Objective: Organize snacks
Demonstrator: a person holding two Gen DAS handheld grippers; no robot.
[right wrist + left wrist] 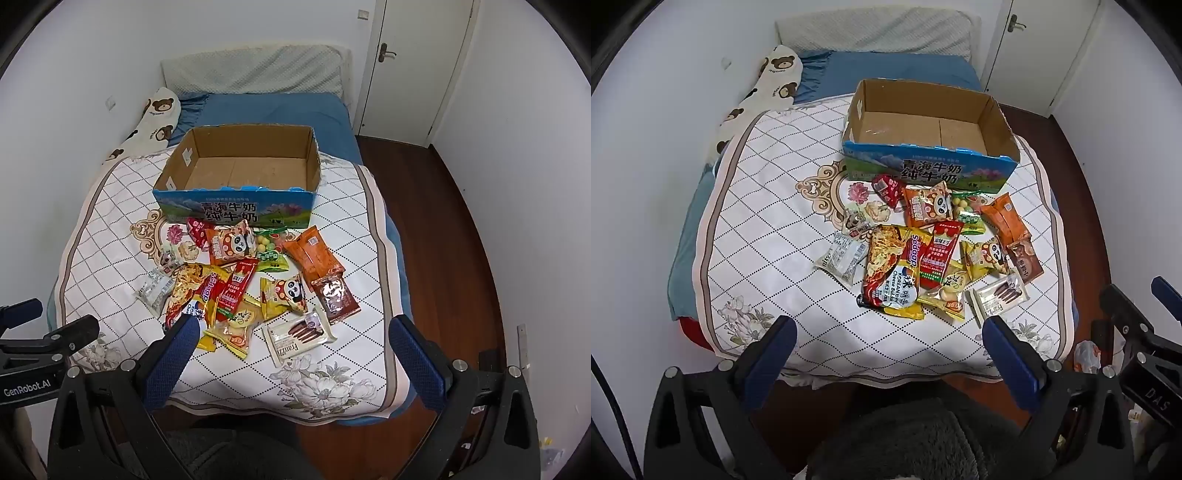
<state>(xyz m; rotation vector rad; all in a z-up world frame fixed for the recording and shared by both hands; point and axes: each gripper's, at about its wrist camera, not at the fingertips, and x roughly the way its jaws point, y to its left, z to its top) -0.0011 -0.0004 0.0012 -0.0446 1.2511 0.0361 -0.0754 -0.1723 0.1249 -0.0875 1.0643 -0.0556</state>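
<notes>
Several snack packets lie in a heap on the quilt in front of an open cardboard box with a blue printed front; nothing lies inside the box. The heap includes a large yellow-red noodle pack, a white wafer pack and an orange pack. My left gripper hangs open above the near edge of the bed, short of the heap. My right gripper is open too, with nothing between its fingers, high over the wafer pack.
The white checked quilt covers a blue-sheeted bed. A bear-print pillow lies along the left wall. Wooden floor and a white door are to the right. The other gripper shows at each view's edge.
</notes>
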